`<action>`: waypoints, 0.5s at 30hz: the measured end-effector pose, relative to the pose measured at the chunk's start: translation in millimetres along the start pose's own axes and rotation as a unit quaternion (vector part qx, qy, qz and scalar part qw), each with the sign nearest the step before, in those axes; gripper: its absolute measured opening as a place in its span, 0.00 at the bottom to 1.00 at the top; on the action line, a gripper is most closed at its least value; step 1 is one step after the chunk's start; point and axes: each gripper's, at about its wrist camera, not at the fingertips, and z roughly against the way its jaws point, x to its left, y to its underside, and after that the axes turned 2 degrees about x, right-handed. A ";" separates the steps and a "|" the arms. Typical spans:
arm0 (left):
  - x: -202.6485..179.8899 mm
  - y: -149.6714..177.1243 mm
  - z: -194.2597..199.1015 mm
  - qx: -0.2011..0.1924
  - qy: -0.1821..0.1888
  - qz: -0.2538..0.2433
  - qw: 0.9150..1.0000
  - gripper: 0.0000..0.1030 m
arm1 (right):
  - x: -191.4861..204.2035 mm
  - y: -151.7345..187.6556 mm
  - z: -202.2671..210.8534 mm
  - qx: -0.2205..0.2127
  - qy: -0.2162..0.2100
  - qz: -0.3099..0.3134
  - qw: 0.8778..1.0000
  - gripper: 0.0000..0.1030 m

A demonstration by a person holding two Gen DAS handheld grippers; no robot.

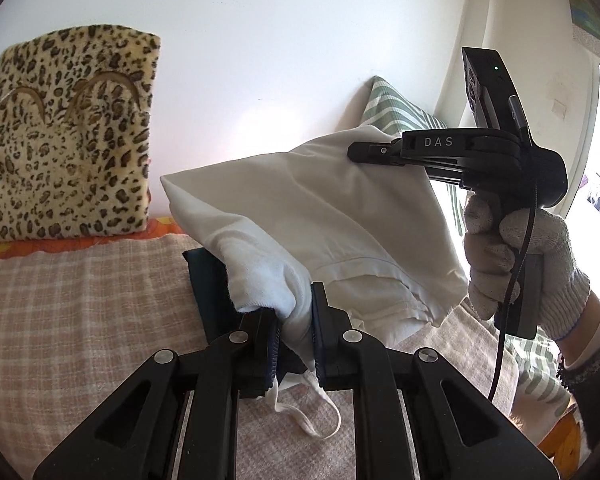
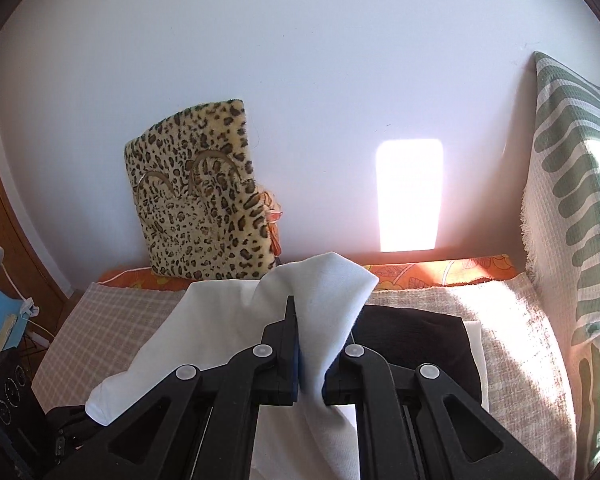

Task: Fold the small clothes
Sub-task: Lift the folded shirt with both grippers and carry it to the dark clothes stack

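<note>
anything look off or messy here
One small thing: a loose drawstring dangles from the white garment below the left gripper. Both it and the right gripper pinch the cloth, held up off the bed.

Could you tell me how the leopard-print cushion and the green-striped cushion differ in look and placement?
The leopard-print cushion is plushy, with dark spots on tan; the green-striped cushion is a woven fabric with wavy green bands on white. The leopard-print one stands against the back wall, the striped one at the right end. Both stand upright on the bed.
</note>
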 end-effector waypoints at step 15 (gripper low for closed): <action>-4.2 -0.6 -75.9 0.030 0.005 0.001 1.000 0.12 | -80.7 -7.0 -60.3 0.016 0.020 -0.019 0.999 0.04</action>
